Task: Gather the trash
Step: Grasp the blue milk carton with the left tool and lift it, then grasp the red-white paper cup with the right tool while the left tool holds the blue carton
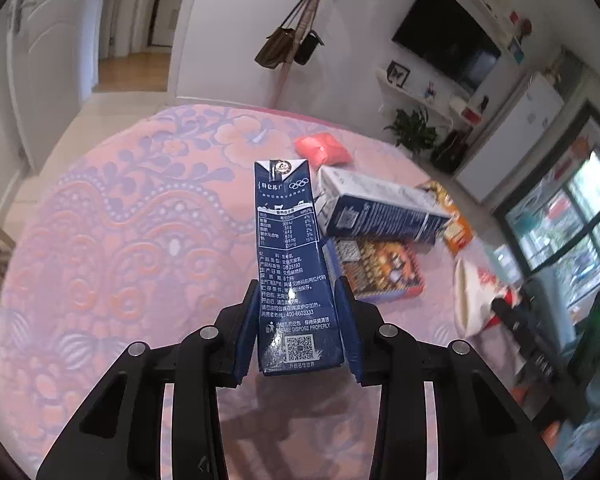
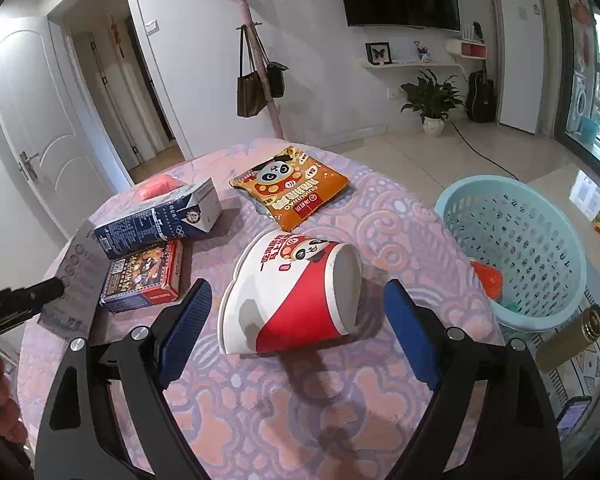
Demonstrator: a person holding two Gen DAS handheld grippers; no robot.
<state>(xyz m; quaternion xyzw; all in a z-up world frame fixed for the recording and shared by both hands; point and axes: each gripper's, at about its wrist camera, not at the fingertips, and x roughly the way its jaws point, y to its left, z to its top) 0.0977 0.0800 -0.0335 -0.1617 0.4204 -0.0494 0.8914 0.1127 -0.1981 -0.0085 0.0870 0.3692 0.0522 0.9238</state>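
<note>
So the left hand-held gripper [image 1: 300, 320] is clamped on a dark blue milk carton [image 1: 290, 264], lifted clear of the desk [image 1: 120, 220], dead centre of the left view. Looks like the carry step: one piece picked, not yet binned.

The right hand-held gripper [image 2: 296, 320] has its pads spread wide on either side of a tipped-over red and white paper cup [image 2: 292, 292] at mid-frame, not touching it from what I can tell.

The light blue basket [image 2: 516, 248] sits at the right edge of the right view, beside the desk, with something orange already inside. Next, I'd guess, swing the carton over there and let go. A second carton [image 2: 160, 220], a small box [image 2: 144, 276] and a snack bag [image 2: 288, 184] are all waiting on the desk.
</note>
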